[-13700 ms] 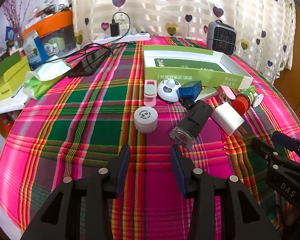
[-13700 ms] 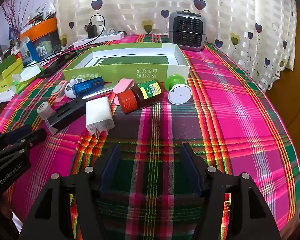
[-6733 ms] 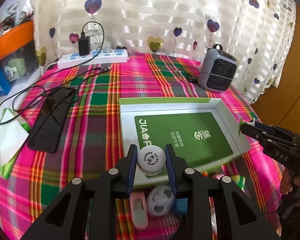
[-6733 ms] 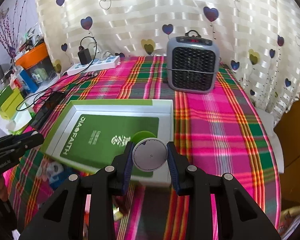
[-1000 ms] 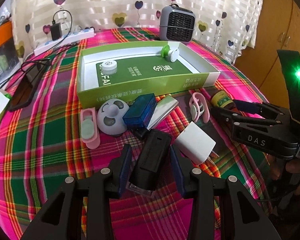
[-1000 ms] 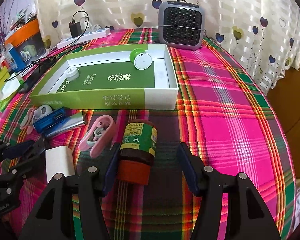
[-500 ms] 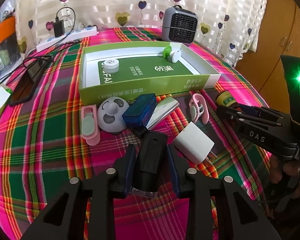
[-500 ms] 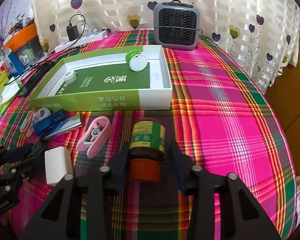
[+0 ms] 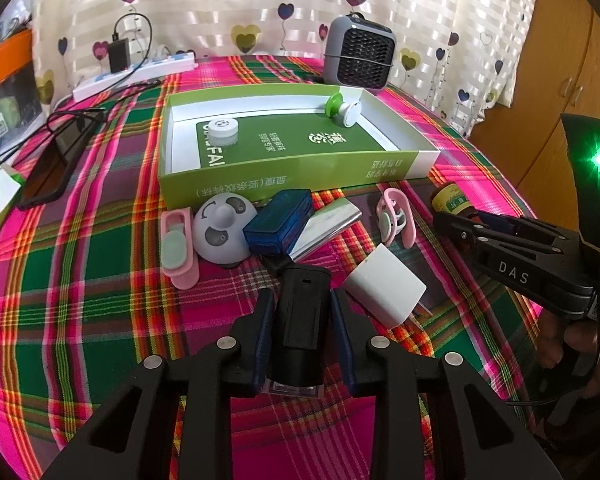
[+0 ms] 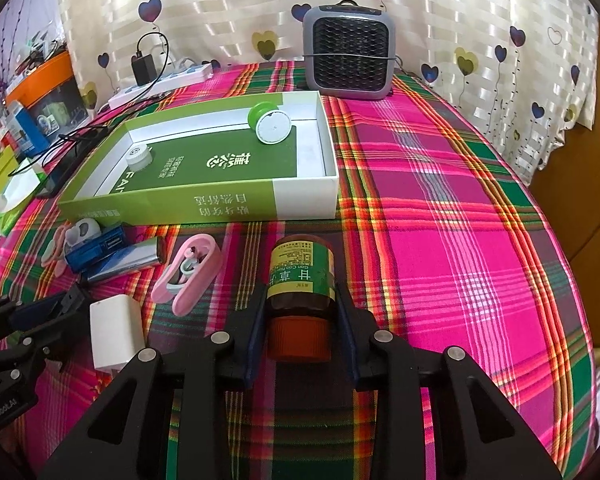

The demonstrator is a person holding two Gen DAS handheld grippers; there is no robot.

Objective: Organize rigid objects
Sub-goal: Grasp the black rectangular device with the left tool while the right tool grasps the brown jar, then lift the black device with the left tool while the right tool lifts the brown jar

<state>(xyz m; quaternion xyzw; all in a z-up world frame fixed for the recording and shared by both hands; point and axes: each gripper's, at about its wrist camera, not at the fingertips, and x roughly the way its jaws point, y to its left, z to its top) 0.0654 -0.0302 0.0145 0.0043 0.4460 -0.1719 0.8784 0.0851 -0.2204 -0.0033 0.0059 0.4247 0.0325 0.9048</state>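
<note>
My left gripper point(image 9: 301, 296) is closing, and its pads touch both sides of a black oblong device point(image 9: 304, 320) lying on the plaid cloth. In the right wrist view my right gripper point(image 10: 300, 294) is closing too, its pads against a brown bottle point(image 10: 302, 268) with a green label and orange cap, lying on its side. Behind both stands the open green and white box point(image 9: 284, 176), holding a white capped jar point(image 9: 222, 131) and a green and white round piece point(image 9: 346, 110). The right gripper point(image 9: 460, 220) also shows at the right of the left wrist view.
Between the box and my grippers lie a white charger point(image 9: 384, 292), a pink case point(image 9: 394, 222), a blue box point(image 9: 280, 222), a silver slab point(image 9: 328, 226), a grey round toy point(image 9: 222, 236) and a pink holder point(image 9: 176, 246). A grey heater point(image 9: 358, 58), phone point(image 9: 56, 168) and cables sit farther back.
Both grippers' jaws have narrowed from wide apart onto what lay between them: the left onto the black device, the right onto the brown bottle. Neither hand has shifted.
</note>
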